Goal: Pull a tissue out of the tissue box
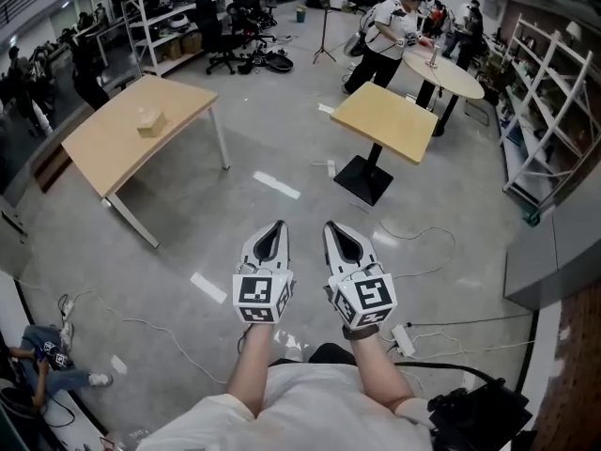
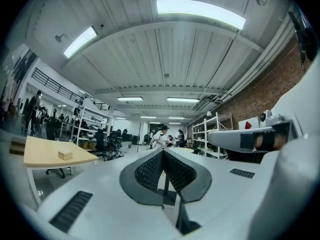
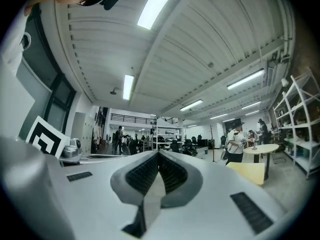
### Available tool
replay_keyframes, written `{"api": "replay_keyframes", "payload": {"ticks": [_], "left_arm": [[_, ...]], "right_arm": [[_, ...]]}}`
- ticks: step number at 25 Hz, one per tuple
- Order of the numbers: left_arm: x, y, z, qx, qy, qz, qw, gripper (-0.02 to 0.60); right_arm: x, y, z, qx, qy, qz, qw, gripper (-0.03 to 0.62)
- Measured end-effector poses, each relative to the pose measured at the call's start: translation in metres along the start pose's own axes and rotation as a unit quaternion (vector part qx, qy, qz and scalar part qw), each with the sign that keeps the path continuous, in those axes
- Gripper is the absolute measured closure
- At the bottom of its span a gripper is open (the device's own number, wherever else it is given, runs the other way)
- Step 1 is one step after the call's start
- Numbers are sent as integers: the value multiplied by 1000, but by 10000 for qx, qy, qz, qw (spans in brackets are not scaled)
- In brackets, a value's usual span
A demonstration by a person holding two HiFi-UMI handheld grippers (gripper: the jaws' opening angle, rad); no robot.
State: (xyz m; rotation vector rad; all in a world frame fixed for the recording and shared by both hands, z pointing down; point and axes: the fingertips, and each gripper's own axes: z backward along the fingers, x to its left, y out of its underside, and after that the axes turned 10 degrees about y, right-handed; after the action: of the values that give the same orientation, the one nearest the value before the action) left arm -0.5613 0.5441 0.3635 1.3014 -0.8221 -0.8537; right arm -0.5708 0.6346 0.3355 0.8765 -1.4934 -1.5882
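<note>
Holds left claw (image 1: pixel 277 227) and right claw (image 1: pixel 332 227) closed on nothing, lower centre of the head view. Leaves the tissue box (image 1: pixel 151 121) well apart, upper left, on the wooden surface (image 1: pixel 103 153). Risks dragging the light box along if nothing pins it during the pull. Shows the box lying flat, probably opening upward; long axis too small to read.

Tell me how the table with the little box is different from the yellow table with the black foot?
The long table stands on thin white legs; the square table stands on one black post. The long table holds a tissue box; the square table's top is bare. Both have pale wooden tops.
</note>
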Motion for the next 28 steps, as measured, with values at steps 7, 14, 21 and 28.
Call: {"api": "replay_keyframes", "payload": {"ticks": [7,14,21,28], "left_arm": [[79,16,-10,153,-358,180,9991,581],[194,35,-29,223,-1088,230,9936,581],[265,8,-162,-40,-742,-8,9972,581],[336,8,-269,-226,-547,-6,9982,581]], "right_arm": [[46,17,-87,128,-548,78,9984,589],[91,46,-209,153,-1352,-38,9907,589],[35,19,-343,-265,-1284,-91,9913,589],[-47,24,-430,-442,-726,228,9961,589]]}}
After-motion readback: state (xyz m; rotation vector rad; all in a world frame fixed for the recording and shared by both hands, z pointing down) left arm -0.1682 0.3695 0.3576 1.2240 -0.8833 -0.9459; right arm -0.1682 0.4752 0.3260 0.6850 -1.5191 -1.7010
